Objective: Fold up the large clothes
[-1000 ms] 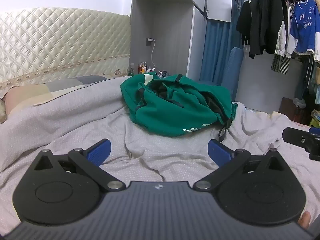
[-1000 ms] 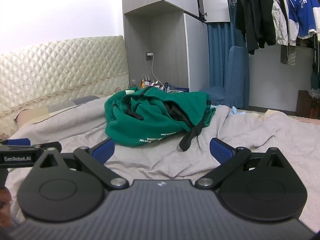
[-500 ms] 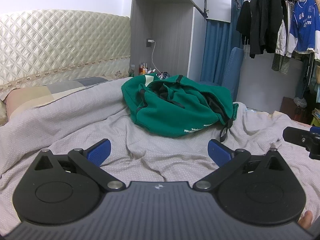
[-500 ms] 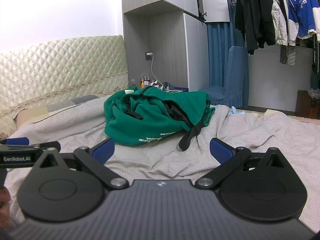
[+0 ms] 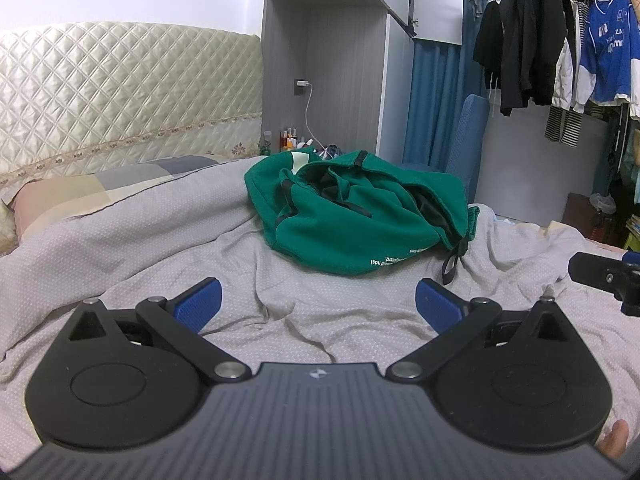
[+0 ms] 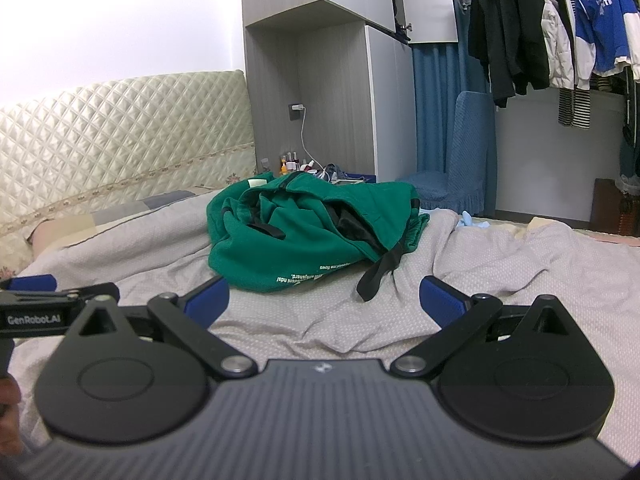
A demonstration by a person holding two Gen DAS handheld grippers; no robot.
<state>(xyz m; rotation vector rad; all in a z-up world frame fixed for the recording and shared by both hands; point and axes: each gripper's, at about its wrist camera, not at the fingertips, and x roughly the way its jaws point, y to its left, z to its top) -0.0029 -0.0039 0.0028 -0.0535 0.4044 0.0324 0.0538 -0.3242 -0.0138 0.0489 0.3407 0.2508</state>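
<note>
Spreading wide at the bottom of each wrist view, the two grippers are seen with their jaws far apart and nothing held between the blue pads. The left gripper is held low over the bed, its left pad and right pad both clear of the cloth below. The right gripper is held in the same way, with a blue fingertip on one side and its mate opposite. At the right edge of the left view a black part of the right gripper is caught; at the left edge of the right view the left gripper is seen, marked with white lettering. A fingertip of the person is glimpsed at the lower right corner of the left view. Under both tools a wrinkled grey sheet is spread across the bed. Beyond the pads, well apart from them, a green garment is heaped in a crumpled pile on the sheet, with black lining shown in its folds, white print along its near hem and a black strap trailing from its right side onto the sheet. Farther left a pillow is laid against a quilted cream headboard. Behind the pile a grey cabinet is stood, with small bottles in its niche, a blue chair beside it, and clothes hung on a rail at the far right.
</note>
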